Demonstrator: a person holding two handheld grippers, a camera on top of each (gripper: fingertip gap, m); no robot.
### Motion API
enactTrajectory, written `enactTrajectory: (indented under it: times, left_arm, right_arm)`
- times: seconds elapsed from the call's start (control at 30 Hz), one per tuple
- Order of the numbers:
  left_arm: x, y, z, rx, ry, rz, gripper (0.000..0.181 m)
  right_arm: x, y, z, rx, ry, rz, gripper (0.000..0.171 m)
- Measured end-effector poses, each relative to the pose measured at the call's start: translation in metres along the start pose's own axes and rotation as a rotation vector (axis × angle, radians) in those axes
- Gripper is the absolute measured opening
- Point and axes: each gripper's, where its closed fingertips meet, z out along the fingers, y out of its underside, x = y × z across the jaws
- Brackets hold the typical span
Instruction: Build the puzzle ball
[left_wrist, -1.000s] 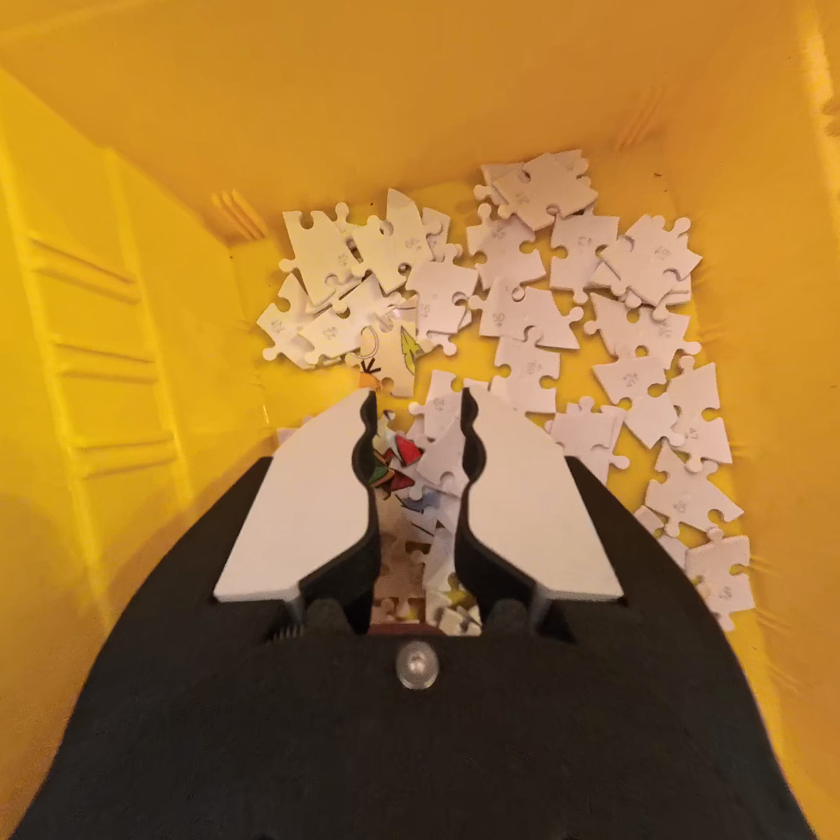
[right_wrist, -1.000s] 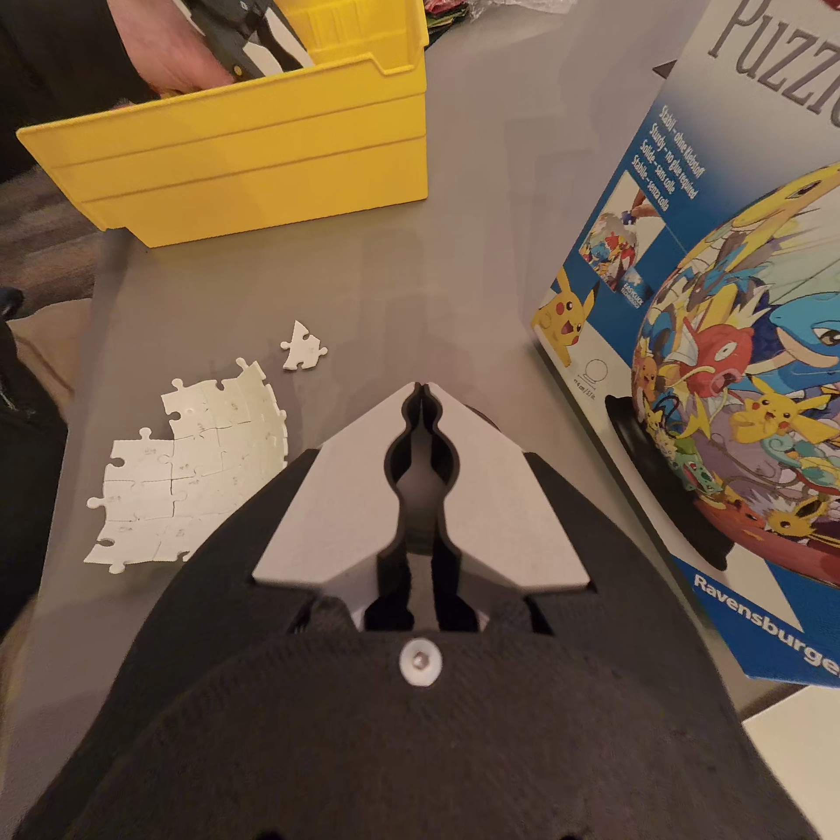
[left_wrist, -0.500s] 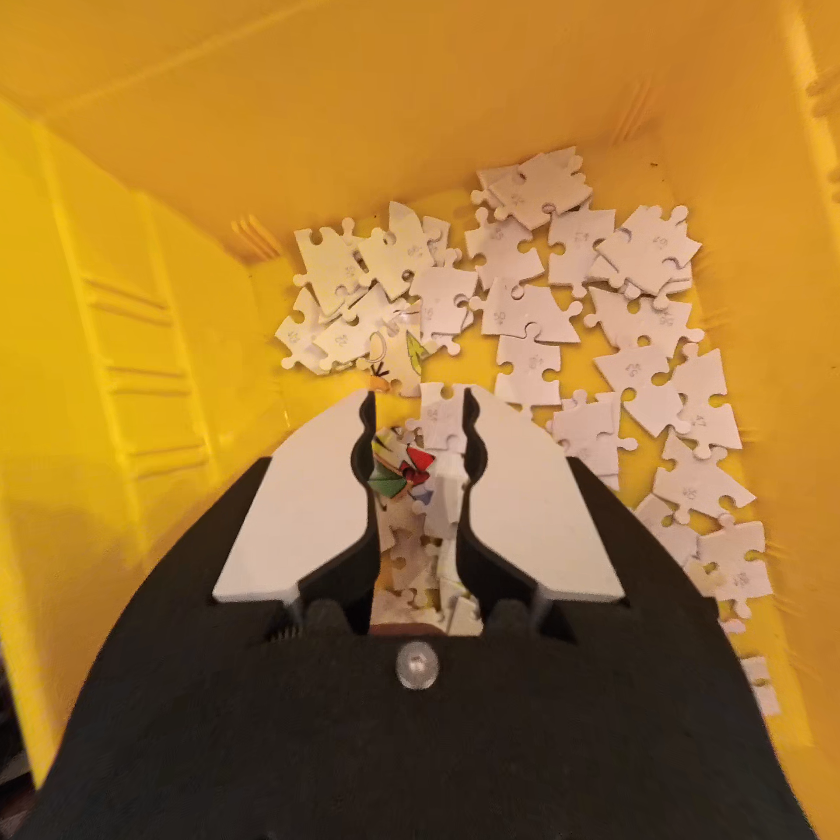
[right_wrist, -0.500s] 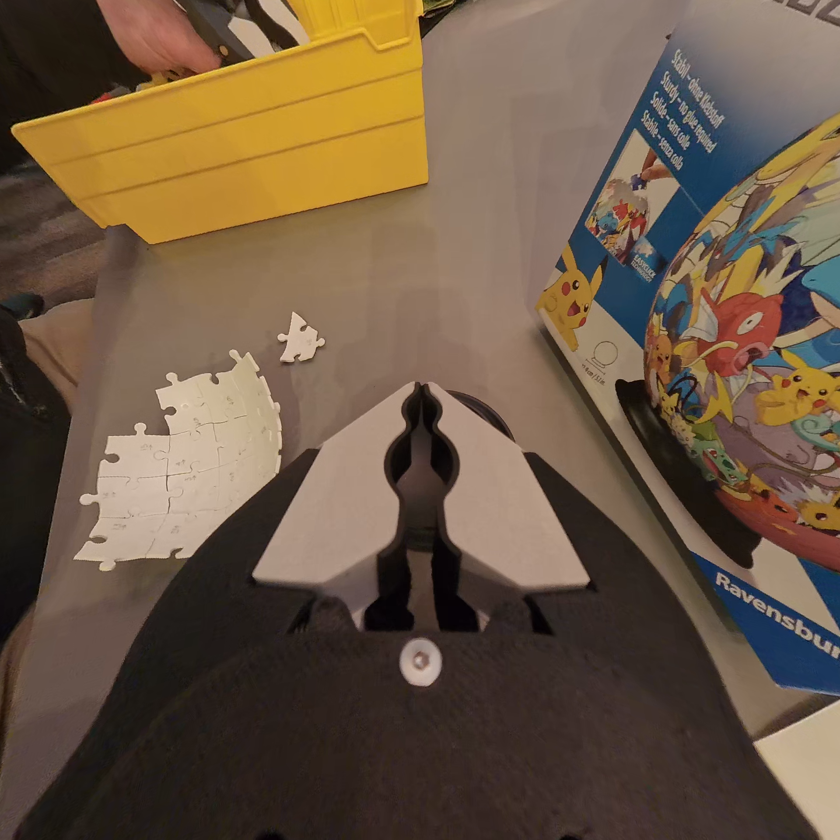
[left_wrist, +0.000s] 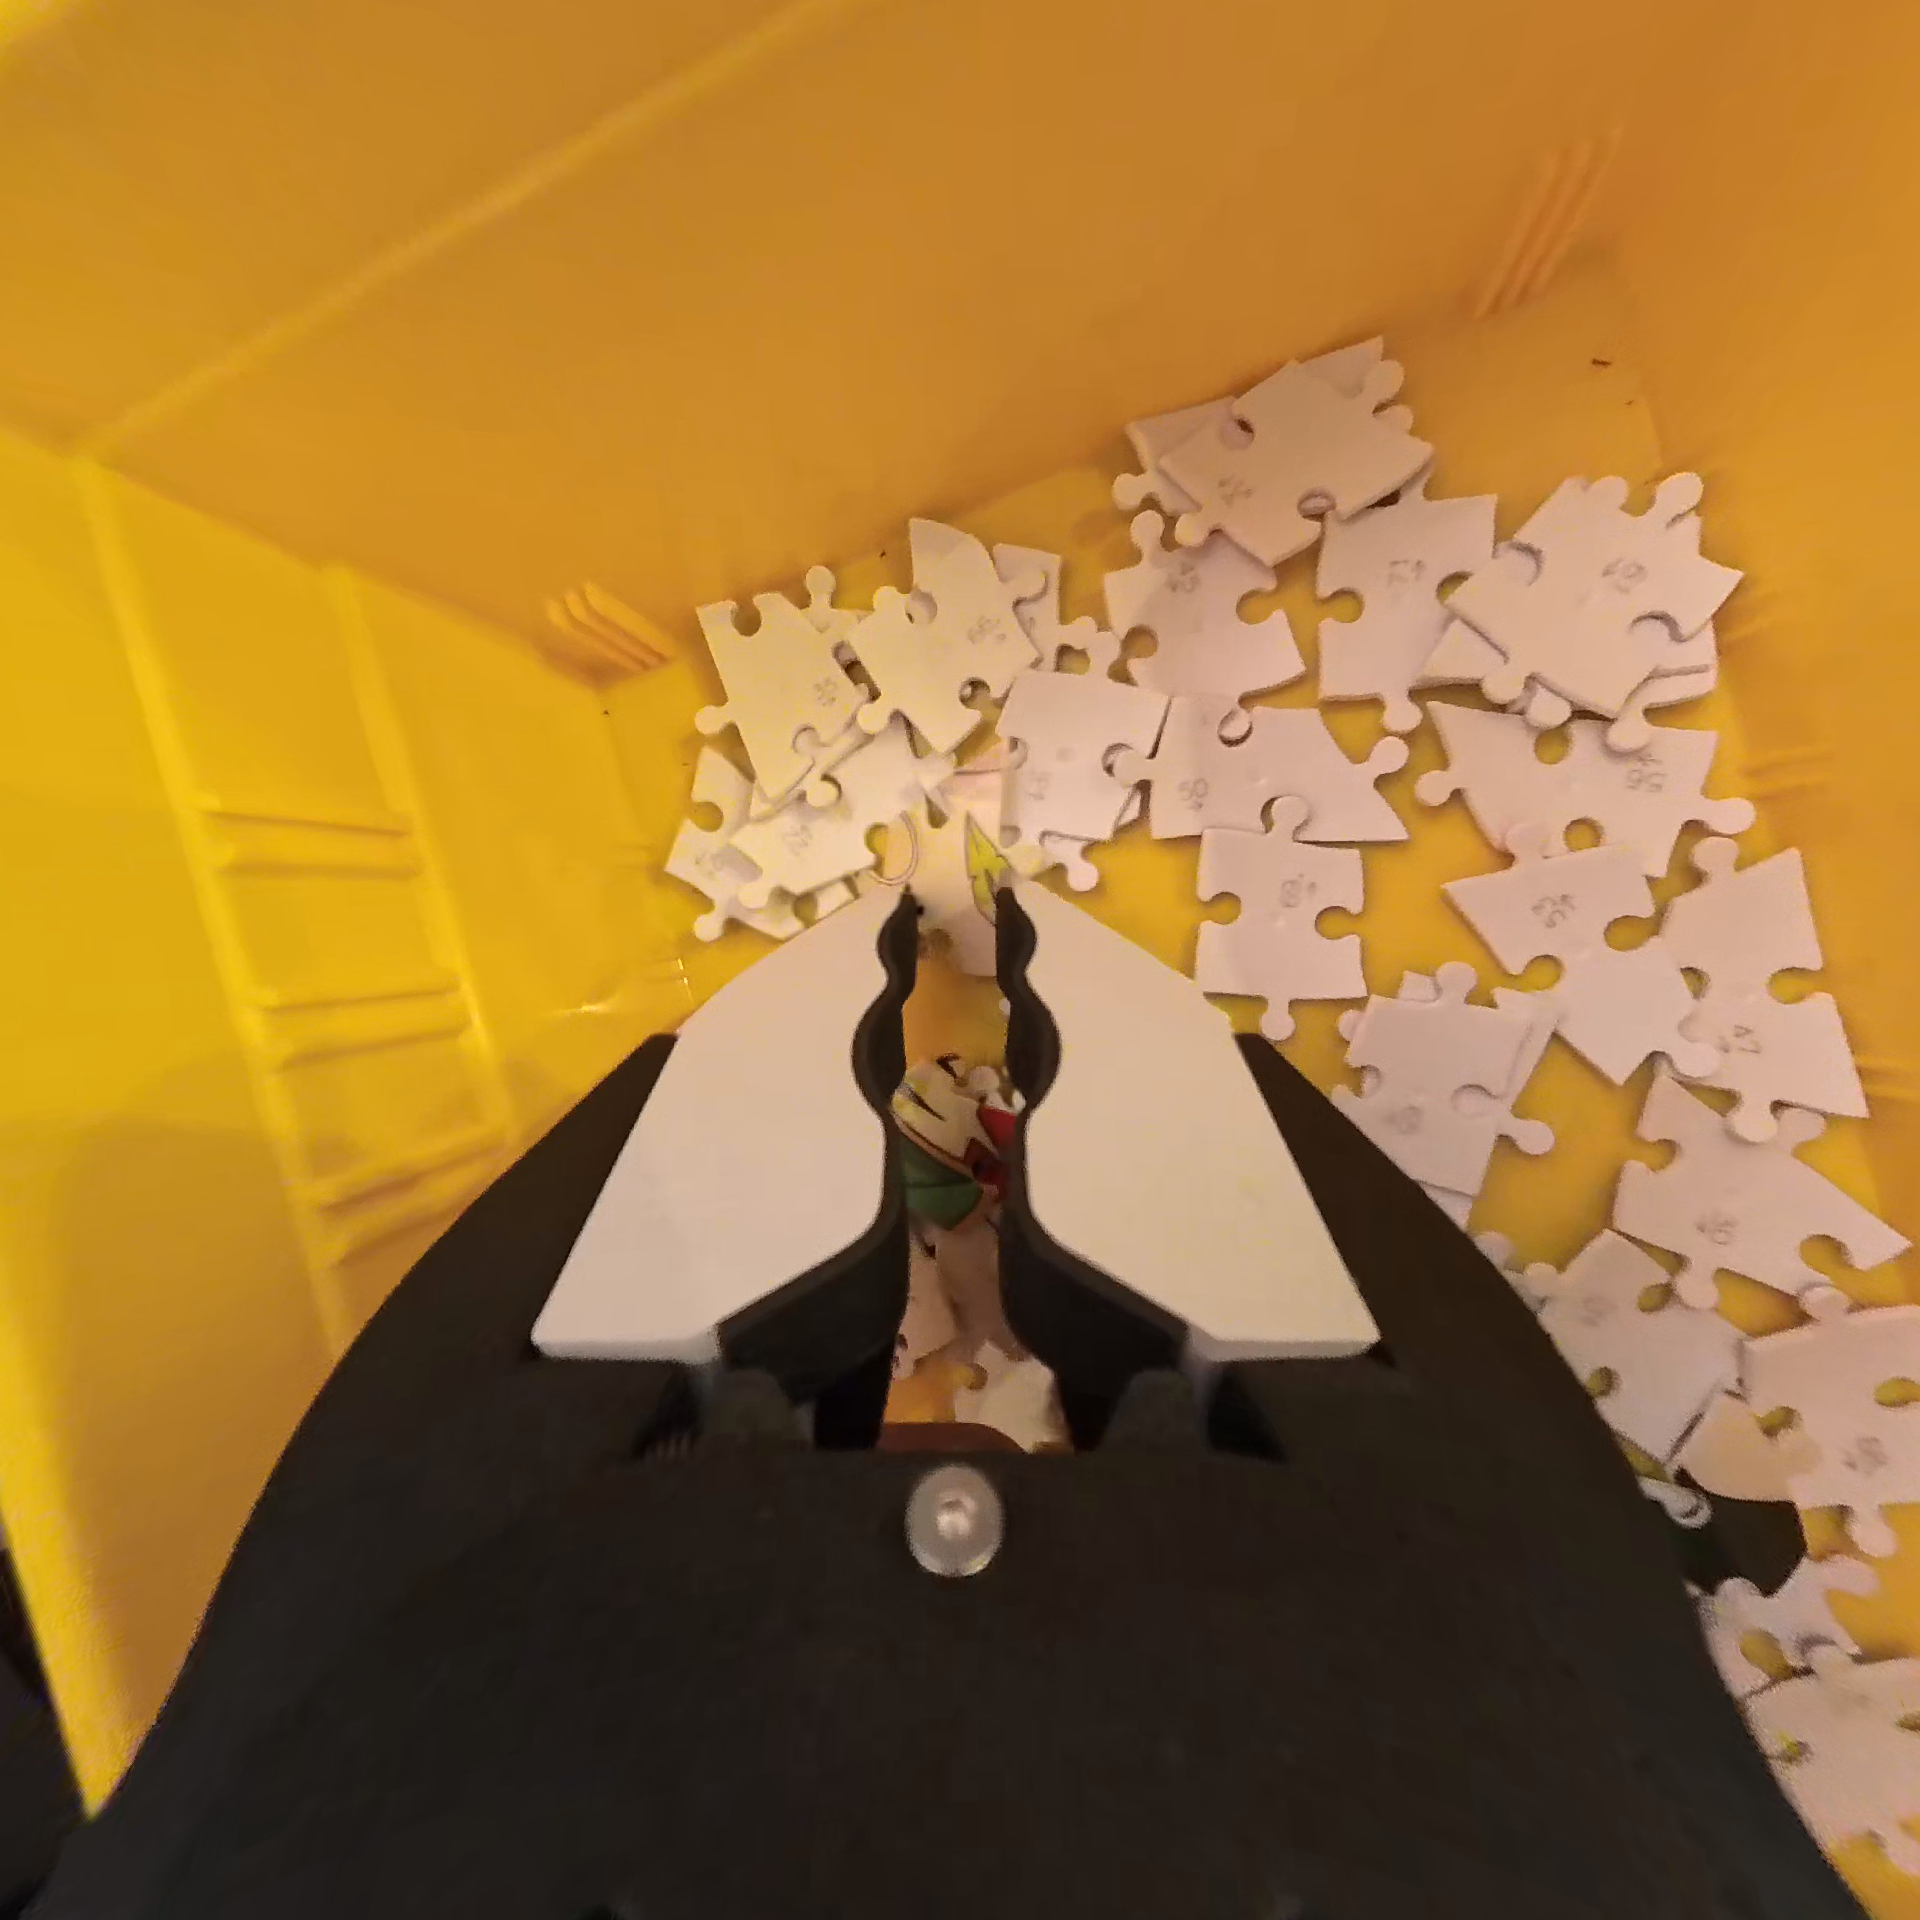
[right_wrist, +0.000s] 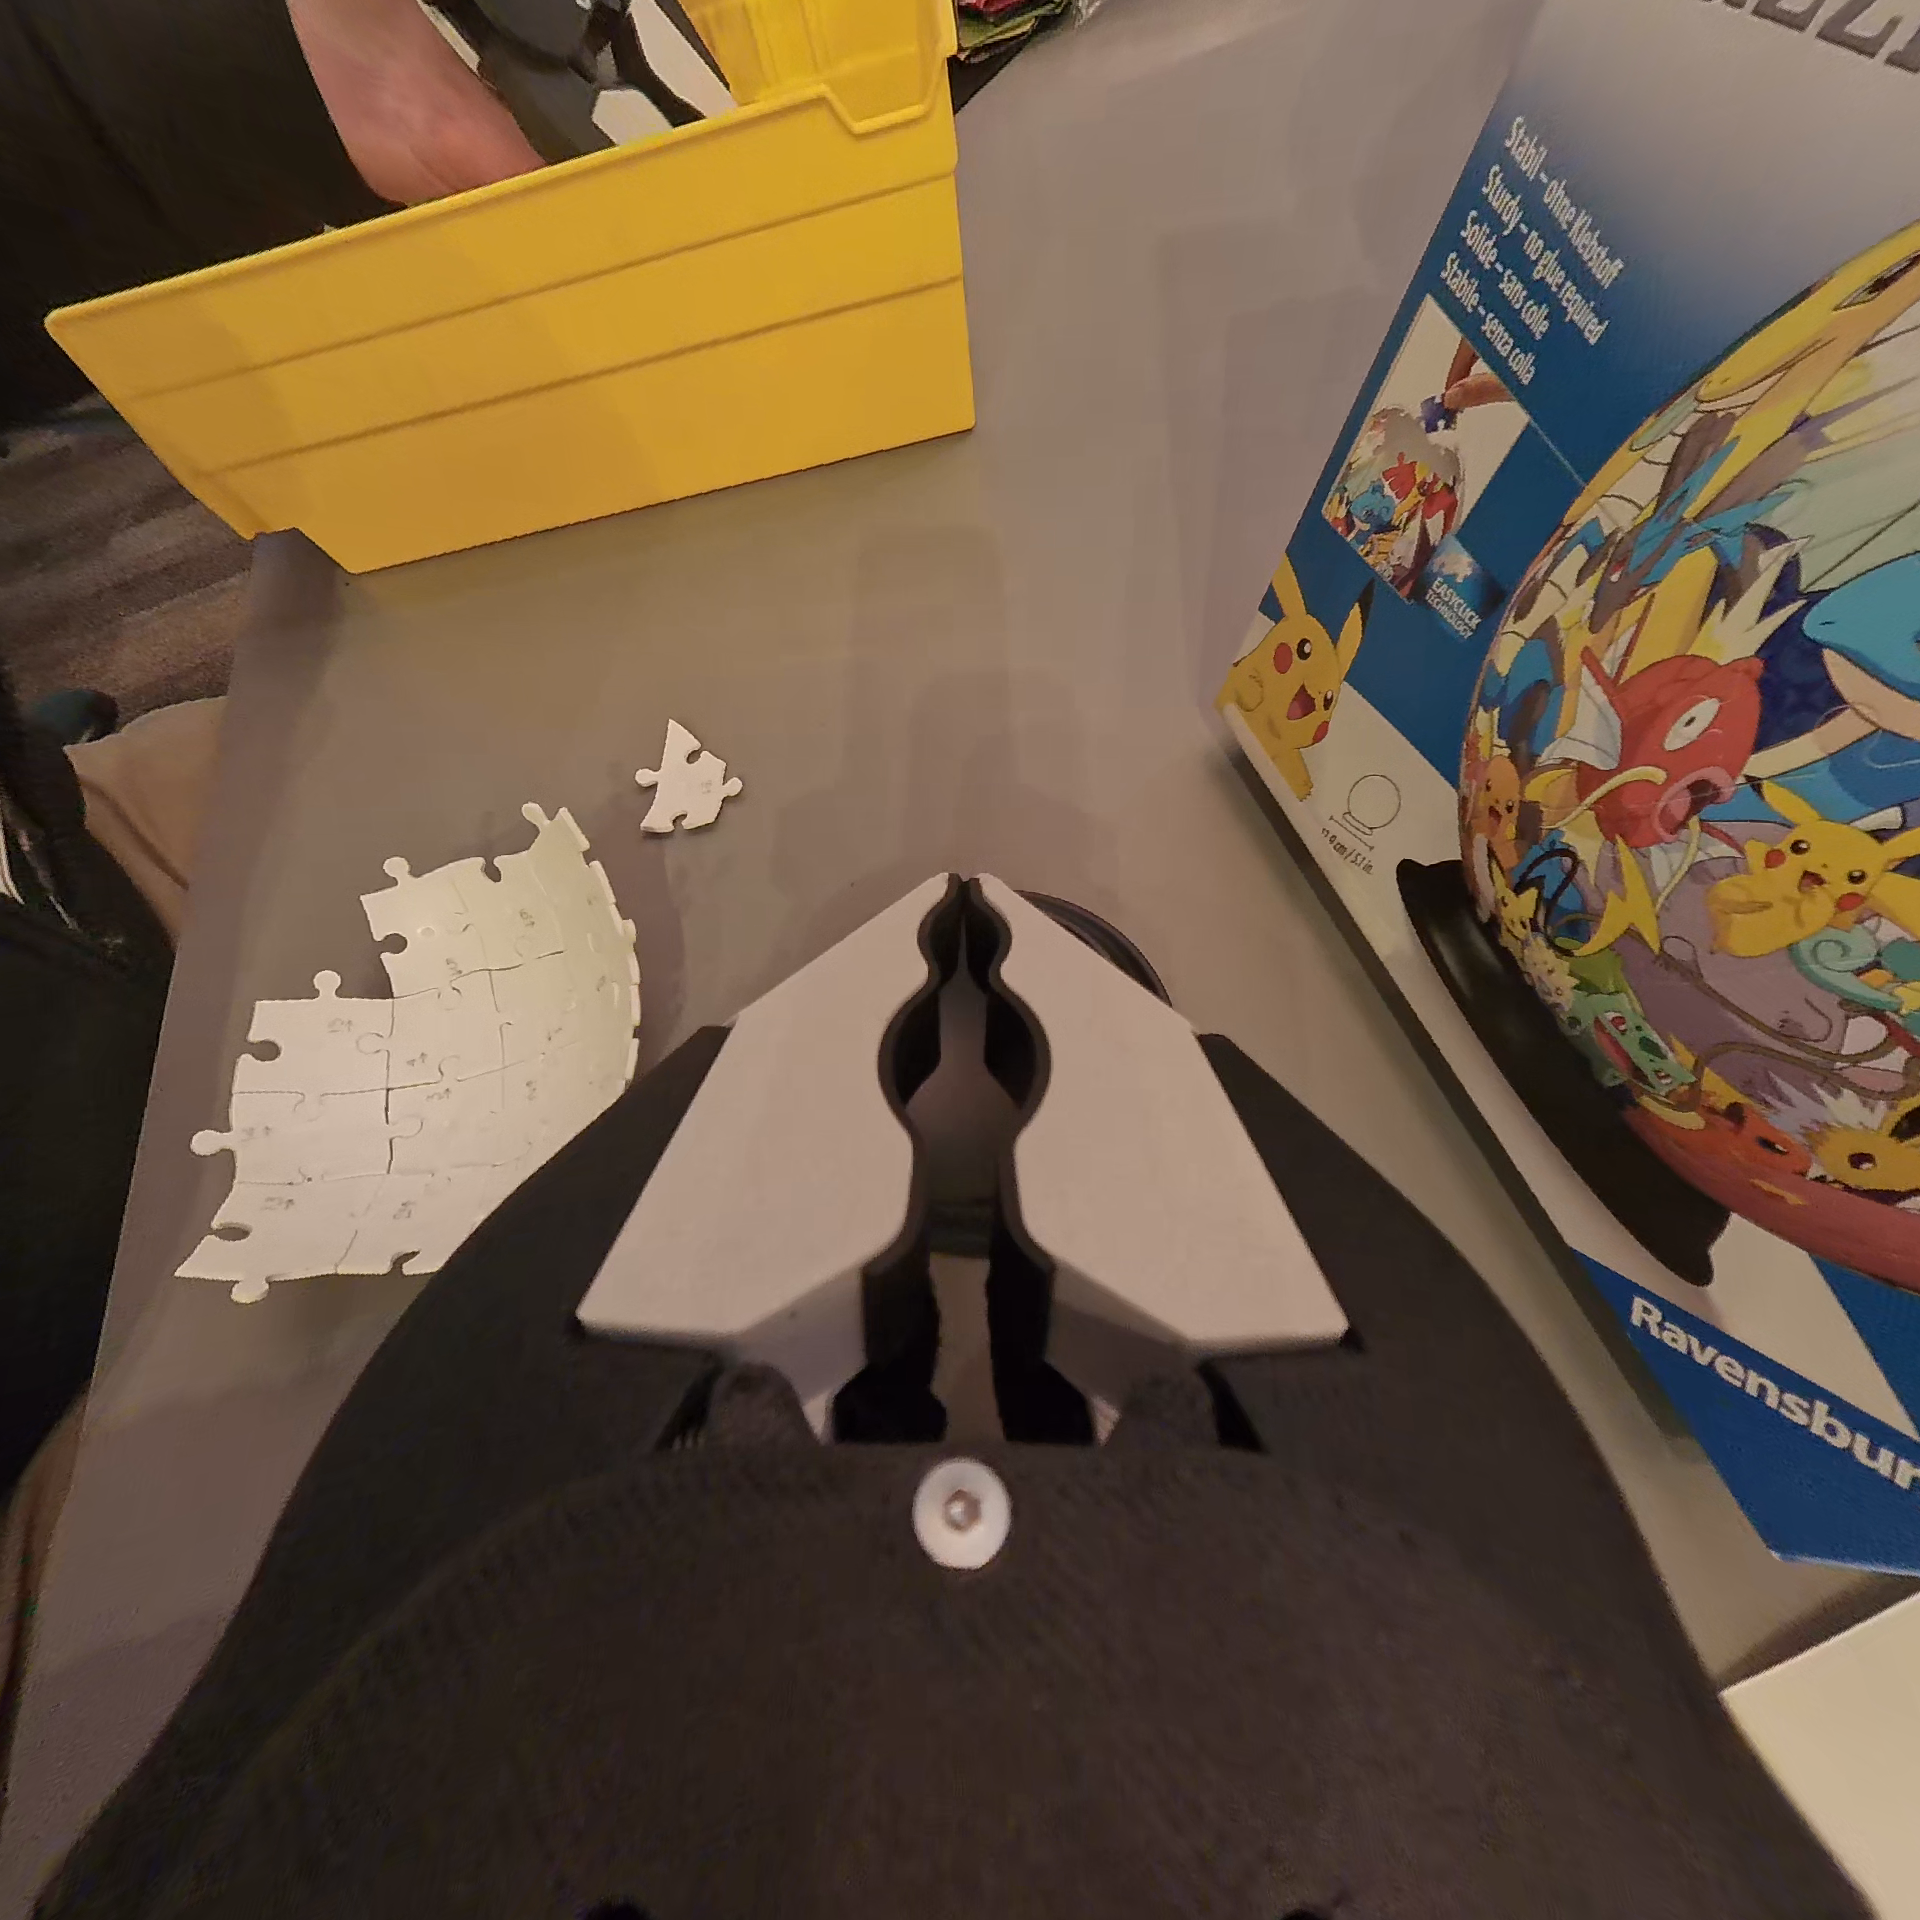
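**Reaching into the yellow bin, one gripper parted, the other closed**

Filling the lower half of the left wrist view, the left gripper points into a yellow bin, its jaws parted by a narrow gap and holding nothing that I can see. Between them, low in the gap, lies a piece with its coloured face up (green, red and white). Just beyond the tips sits another picture-side piece bearing a yellowish mark. Past that, spread over the centre and right of the frame, loose puzzle pieces lie white side up, many overlapping, reaching the bin's far wall.

In the right wrist view the right gripper hangs over the grey counter with its jaws closed tip to tip and empty. At lower left lies a curved joined section of white pieces, and just beyond its upper edge, apart from it, a single white piece. At the right edge stands the puzzle box, printed with a colourful ball. A dark round thing, mostly hidden, shows just behind the gripper's tips. At upper left the bin rests on the counter, with a hand and the other gripper dipping into it.
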Motion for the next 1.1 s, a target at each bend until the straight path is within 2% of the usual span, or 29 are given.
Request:
enactTrajectory:
  times: [0.3, 0.57, 0.7, 0.83, 0.87, 1.1]
  left_arm:
    - [-0.005, -0.010, -0.012, 0.088, 0.011, -0.054, 0.002]
    - [0.004, -0.020, -0.026, 0.149, 0.074, -0.124, 0.002]
    - [0.021, -0.026, -0.044, 0.212, 0.208, -0.194, 0.002]
    - [0.049, -0.030, -0.055, 0.293, 0.531, -0.383, 0.002]
    - [0.052, -0.026, -0.053, 0.274, 0.561, -0.403, 0.002]
    - [0.044, 0.008, -0.021, 0.088, 0.469, -0.439, 0.004]
  right_arm:
    - [-0.001, 0.001, 0.002, 0.000, -0.009, 0.004, 0.000]
    - [-0.004, -0.008, -0.003, 0.022, -0.006, -0.009, 0.000]
    - [-0.007, -0.009, -0.003, 0.025, -0.014, -0.013, 0.000]
    - [-0.008, -0.008, -0.001, 0.024, -0.025, -0.005, 0.000]
    - [-0.008, -0.007, 0.000, 0.024, -0.026, -0.003, 0.000]
    - [-0.006, -0.004, 0.001, 0.019, -0.027, 0.007, 0.000]
